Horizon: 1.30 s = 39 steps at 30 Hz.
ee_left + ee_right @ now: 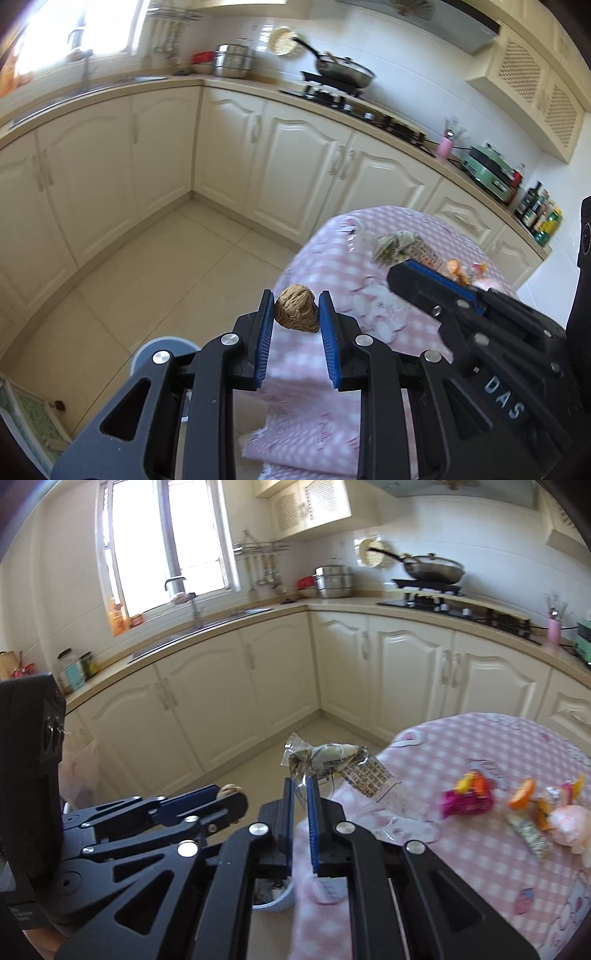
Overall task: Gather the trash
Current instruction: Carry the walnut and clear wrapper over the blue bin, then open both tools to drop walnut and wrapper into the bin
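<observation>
Both grippers hang past the table (480,738) edge, over open floor — left gripper (296,312) clamps a walnut (297,310), right gripper (300,794) pinches a wrapper (332,760).

Cream cabinets (280,686) with arched panel doors run along 2 walls and meet in a corner at frame centre. A bright window (166,546) fills the upper left above a steel sink (207,627). White tiled walls (424,528) rise behind a hob (454,609) at upper right. Pale floor tiles (155,258) lie below.
</observation>
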Each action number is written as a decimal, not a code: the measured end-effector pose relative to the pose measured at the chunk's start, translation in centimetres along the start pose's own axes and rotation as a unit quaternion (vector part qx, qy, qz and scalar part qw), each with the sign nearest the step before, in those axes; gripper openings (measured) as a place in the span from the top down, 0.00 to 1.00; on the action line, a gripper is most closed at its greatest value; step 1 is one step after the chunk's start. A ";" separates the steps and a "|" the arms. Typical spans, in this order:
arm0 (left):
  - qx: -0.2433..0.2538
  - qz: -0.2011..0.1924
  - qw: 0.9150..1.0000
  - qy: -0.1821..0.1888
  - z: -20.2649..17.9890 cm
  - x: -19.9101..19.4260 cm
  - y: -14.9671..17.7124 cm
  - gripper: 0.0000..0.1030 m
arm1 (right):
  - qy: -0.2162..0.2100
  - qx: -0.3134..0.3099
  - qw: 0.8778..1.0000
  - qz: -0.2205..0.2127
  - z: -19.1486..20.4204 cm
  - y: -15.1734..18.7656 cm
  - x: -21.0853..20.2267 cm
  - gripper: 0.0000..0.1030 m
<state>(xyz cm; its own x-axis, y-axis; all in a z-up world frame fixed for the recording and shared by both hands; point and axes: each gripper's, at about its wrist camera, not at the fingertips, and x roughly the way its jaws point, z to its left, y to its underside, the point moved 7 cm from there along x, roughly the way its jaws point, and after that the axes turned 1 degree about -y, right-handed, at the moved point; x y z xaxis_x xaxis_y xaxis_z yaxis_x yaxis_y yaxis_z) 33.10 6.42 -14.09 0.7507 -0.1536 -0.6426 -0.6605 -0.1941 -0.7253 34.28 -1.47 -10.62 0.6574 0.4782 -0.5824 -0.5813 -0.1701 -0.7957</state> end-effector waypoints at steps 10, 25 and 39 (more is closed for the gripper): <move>-0.053 0.019 0.996 -0.069 9.1 0.0 1.8 0.77 | -0.070 -0.012 0.996 0.062 8.0 2.4 6.9 0.93; -0.123 0.056 0.984 -0.115 18.0 4.3 3.2 0.76 | -0.104 -0.006 0.985 0.139 12.4 5.6 17.2 0.93; -0.142 0.067 0.979 -0.134 19.9 5.3 4.1 0.44 | -0.105 0.006 0.980 0.169 12.0 7.1 20.5 0.93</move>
<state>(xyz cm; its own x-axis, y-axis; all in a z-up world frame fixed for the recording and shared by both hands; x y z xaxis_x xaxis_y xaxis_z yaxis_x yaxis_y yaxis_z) 34.12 24.15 -25.36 0.6027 0.0562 -0.7960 -0.6933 -0.4569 -0.5573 37.85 17.47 -26.20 0.3137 0.5630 -0.7646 -0.7554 -0.3398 -0.5602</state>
